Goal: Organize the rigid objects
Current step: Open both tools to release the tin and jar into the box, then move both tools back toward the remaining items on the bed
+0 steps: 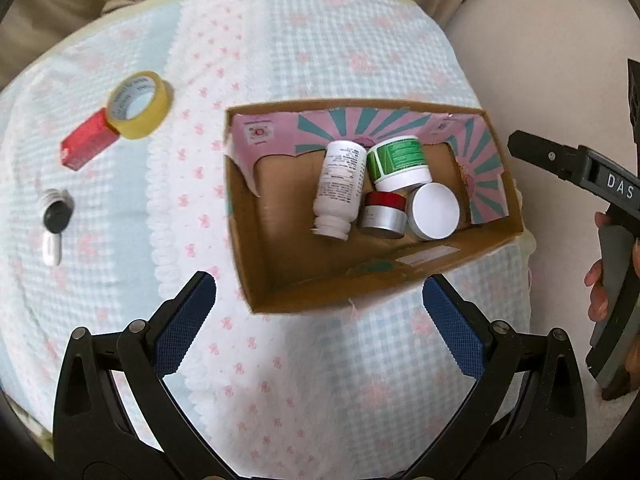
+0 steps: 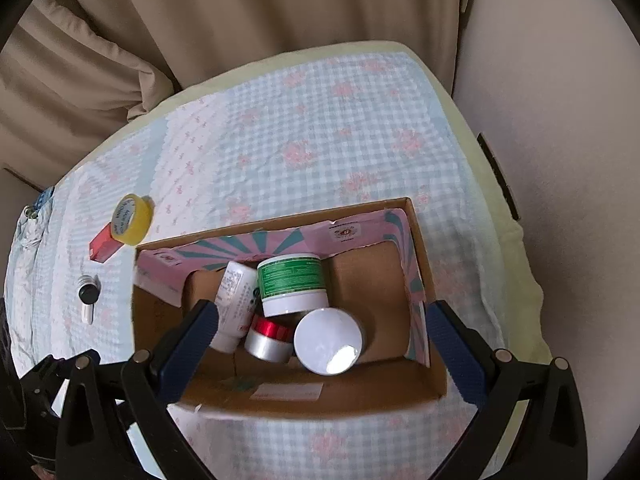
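The left gripper hangs above the near rim of the box, its jaws spread wide with nothing between the blue pads. The right gripper is just as wide and just as empty, poised over the box's open top; in the left view its black body shows at the right edge with a hand round the handle.

Inside the box lie four containers, packed against one another: a white bottle on its side, a green-labelled jar, a small red-lidded tin and a white-lidded jar.

Out on the checked cloth, well apart from the box, wait a yellow tape roll leaning on a red carton, and nearer the edge a small black-and-white thing, perhaps a key fob; the view is too coarse to say.

All three look light and stiff. The tape is best taken across its outer wall, since the glossy face may slip. The carton would probably dent under a hard squeeze, so pinch its long sides gently. The small item is thin and low on soft cloth, so the pads need to come down either side of its narrow body.
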Demonstrator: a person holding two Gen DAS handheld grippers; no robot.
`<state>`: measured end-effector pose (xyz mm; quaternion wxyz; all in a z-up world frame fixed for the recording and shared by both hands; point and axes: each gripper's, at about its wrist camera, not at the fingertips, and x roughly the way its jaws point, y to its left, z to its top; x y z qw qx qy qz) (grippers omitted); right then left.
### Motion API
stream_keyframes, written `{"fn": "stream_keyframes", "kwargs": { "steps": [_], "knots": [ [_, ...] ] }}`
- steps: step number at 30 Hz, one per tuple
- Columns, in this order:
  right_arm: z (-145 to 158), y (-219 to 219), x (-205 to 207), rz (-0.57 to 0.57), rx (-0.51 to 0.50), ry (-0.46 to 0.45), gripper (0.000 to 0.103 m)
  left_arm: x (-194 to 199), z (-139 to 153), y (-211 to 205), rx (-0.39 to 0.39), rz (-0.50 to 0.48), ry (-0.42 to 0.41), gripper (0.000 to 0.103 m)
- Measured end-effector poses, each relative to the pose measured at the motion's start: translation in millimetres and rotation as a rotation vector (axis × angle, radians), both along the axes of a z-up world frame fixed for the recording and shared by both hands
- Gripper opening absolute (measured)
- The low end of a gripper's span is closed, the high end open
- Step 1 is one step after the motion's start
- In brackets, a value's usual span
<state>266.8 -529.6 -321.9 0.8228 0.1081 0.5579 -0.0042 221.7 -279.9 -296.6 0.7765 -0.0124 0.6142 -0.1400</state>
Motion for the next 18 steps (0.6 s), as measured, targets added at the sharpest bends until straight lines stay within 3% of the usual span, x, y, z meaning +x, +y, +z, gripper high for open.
{"fn": "stream_keyframes", "kwargs": {
  "steps": [9, 18],
  "knots": [
    [54.7, 30.1, -36.2, 0.039, -0.043, -0.027, 0.103, -37.5, 63.6, 53.3, -0.003, 0.051, -0.067, 0.103],
    [101.3, 104.8, -70.8, 0.15, -0.089, -0.073, 0.103, -68.6, 107.2, 136.9, -0.009, 0.111, -0.149, 0.103]
  ]
}}
